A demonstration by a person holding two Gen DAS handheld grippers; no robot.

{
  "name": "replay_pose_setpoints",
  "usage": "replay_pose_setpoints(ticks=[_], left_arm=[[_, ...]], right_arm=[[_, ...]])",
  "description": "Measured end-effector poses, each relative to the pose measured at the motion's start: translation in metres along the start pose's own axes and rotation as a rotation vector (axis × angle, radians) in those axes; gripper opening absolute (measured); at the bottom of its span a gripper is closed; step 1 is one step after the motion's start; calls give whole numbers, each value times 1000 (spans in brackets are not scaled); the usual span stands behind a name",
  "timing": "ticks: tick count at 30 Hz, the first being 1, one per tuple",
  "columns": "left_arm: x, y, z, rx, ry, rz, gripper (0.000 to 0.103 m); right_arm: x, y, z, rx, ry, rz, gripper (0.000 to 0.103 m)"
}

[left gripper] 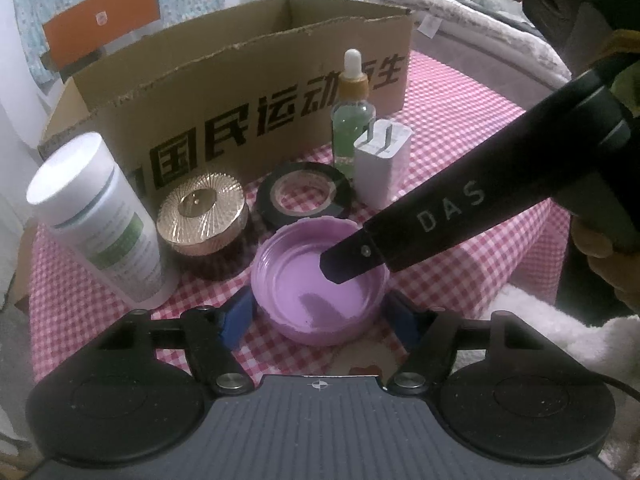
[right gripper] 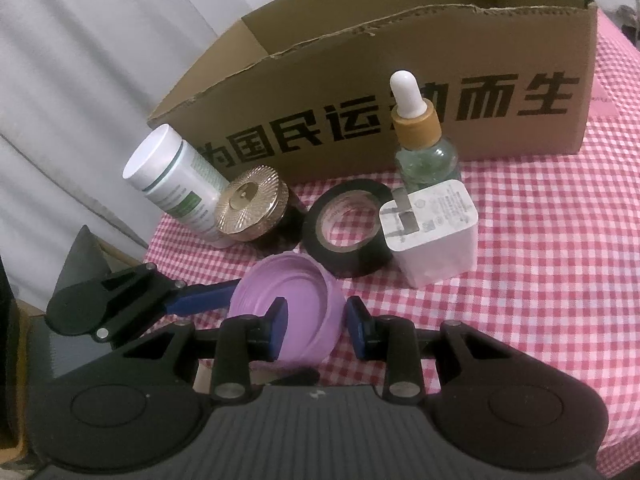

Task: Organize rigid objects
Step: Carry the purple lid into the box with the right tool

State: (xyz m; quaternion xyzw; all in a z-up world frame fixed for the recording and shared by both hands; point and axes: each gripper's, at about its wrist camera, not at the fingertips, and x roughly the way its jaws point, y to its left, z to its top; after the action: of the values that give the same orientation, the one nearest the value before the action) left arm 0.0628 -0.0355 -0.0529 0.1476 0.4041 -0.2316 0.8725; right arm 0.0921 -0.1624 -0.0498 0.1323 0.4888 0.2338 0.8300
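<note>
Right claw (right gripper: 314, 326) astride purple lid (right gripper: 292, 312)

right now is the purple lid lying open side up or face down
Open side up: the purple lid shows its hollow inside and raised rim, resting on the checked cloth, with nothing visible inside but one claw finger.

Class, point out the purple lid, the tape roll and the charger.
Purple lid (left gripper: 320, 300), left wrist view, inner floor.
Tape roll (right gripper: 360, 256), right wrist view, black outer wall.
Charger (right gripper: 440, 256), right wrist view, white front face.
</note>
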Motion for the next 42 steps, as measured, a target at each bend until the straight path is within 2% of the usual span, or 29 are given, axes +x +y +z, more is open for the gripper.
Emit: replay_pose_setpoints(ticks=[7, 14, 19, 24, 29, 36, 42], left_arm=[[-28, -6, 4, 15, -72, 32, 71], [-78, -10, 20, 38, -213, 96, 71], [-102, 0, 44, 68, -311, 150, 70], [-107, 24, 82, 87, -332, 162, 70], [-86, 67, 126, 53, -243, 100, 70], [-18, 115, 175, 32, -53, 29, 70], [49, 144, 195, -19, 115, -34, 70]], right_arm=[[-17, 11, -4, -22, -47, 2, 33], [-61, 40, 2, -111, -159, 9, 33], [-93, 65, 25, -206, -262, 25, 33], [-108, 78, 69, -267, -294, 49, 33], [-95, 72, 134, -259, -236, 75, 33], [-28, 25, 228, -87, -29, 122, 33], [35, -13, 260, 17, 98, 75, 33]])
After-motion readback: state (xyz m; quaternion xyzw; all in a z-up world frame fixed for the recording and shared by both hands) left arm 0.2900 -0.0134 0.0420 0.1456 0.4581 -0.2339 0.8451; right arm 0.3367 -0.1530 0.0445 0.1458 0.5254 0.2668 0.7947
